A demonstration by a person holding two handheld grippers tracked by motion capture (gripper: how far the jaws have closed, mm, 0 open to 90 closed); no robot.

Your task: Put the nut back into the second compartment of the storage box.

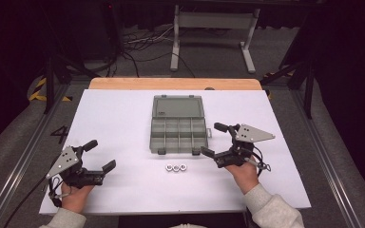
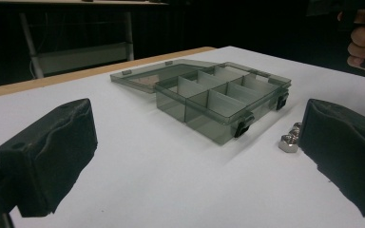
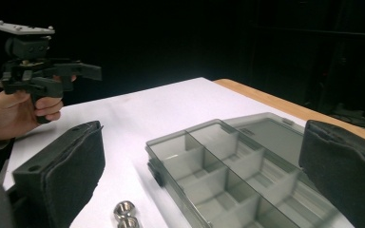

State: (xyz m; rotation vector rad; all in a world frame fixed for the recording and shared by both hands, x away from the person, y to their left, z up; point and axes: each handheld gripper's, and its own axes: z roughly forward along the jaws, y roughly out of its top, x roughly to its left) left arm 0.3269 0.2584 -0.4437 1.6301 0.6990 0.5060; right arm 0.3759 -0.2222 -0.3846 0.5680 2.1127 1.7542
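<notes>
A grey see-through compartment box [image 1: 178, 134] lies open in the middle of the white table, its lid [image 1: 177, 106] folded back flat; its several compartments look empty. Three silver nuts [image 1: 176, 167] sit in a row just in front of it, also visible as nuts [image 2: 289, 140] and nuts [image 3: 125, 212]. My left gripper [image 1: 99, 155] hovers open at the front left, well apart from the box. My right gripper [image 1: 214, 139] is open just right of the box's front corner. In the gripper views the box [image 2: 223, 101] and box [image 3: 228, 176] lie ahead between the wide jaws.
A white sheet [image 1: 123, 123] covers the table, with a wooden edge [image 1: 171, 84] at the back. Beyond stand a white frame [image 1: 214, 33] and floor cables. The other hand and its gripper [image 3: 43, 71] show in the right gripper view.
</notes>
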